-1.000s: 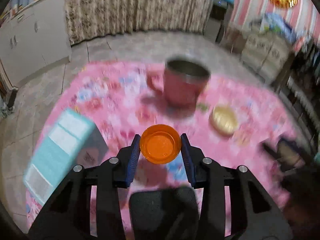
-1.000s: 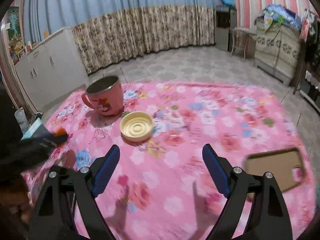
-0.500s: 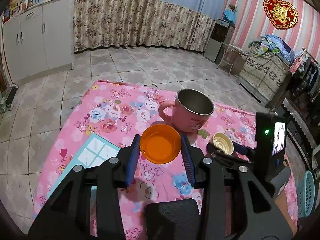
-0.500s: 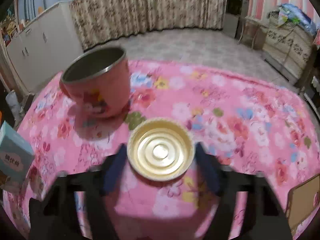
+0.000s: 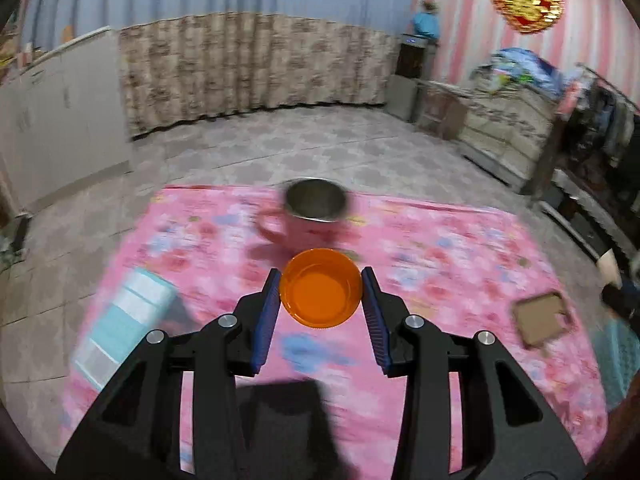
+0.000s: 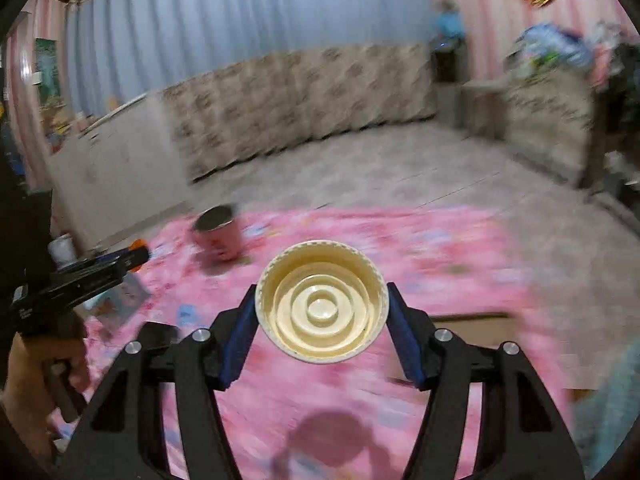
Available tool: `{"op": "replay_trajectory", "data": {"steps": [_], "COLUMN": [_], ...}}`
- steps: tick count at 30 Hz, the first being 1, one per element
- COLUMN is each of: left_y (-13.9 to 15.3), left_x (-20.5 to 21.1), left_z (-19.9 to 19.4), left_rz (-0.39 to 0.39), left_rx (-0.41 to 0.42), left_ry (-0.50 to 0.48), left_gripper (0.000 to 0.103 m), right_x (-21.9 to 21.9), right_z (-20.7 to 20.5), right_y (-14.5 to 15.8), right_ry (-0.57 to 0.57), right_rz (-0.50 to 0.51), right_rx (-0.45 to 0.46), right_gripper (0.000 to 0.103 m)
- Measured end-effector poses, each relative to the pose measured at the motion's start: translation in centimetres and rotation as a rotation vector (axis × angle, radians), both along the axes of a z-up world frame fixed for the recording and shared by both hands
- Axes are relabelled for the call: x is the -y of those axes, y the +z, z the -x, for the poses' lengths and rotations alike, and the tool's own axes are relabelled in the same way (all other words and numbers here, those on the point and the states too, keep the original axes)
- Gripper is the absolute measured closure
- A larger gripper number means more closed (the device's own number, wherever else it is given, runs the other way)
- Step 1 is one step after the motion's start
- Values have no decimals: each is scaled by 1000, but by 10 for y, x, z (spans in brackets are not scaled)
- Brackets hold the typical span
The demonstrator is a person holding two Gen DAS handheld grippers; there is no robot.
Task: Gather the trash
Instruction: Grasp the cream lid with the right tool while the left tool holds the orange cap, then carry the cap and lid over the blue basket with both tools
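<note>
An orange plastic cap [image 5: 322, 288] sits between the blue pads of my left gripper [image 5: 320, 280], which is shut on it above the pink floral tablecloth [image 5: 440, 248]. In the right wrist view a cream ribbed lid [image 6: 322, 308], hollow side facing the camera, is clamped between the pads of my right gripper [image 6: 321, 300] and hangs clear of the cloth. The left gripper [image 6: 132, 258] also shows at the left edge of that view, with a hand [image 6: 36, 364] on its grip.
A pink steel-lined mug [image 5: 310, 216] stands near the table's far edge. A teal-and-white box [image 5: 124, 324] lies at the left, a brown cardboard piece [image 5: 542, 320] at the right. A teal basket [image 5: 616, 360] stands beyond the right edge.
My right gripper went to the cream lid beside the mug, shut on it and lifted it off the cloth. The left gripper rose and drew back, still holding the orange cap.
</note>
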State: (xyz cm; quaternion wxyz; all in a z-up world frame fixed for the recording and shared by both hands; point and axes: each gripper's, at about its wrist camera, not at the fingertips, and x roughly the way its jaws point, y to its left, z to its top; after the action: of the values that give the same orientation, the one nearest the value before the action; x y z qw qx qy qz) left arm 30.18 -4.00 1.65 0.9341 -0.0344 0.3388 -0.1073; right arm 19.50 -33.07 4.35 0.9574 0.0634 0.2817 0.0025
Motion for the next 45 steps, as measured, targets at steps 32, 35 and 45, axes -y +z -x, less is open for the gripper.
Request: {"op": "replay_trajectory", "data": {"steps": [32, 35, 45], "left_y": [41, 46, 12], "left_x": [265, 306, 416], "left_z": [124, 134, 167], "left_rz": [14, 31, -5], "left_rx": [105, 90, 18], "left_ry": [-516, -583, -732], "left_gripper": [64, 64, 64], "right_x": [215, 233, 279], "right_z": [174, 185, 201], "right_y": [48, 49, 36], "right_ry": [-581, -614, -702], "right_rz": [77, 67, 36], "right_rx": [151, 151, 116], "right_gripper": [42, 42, 42]}}
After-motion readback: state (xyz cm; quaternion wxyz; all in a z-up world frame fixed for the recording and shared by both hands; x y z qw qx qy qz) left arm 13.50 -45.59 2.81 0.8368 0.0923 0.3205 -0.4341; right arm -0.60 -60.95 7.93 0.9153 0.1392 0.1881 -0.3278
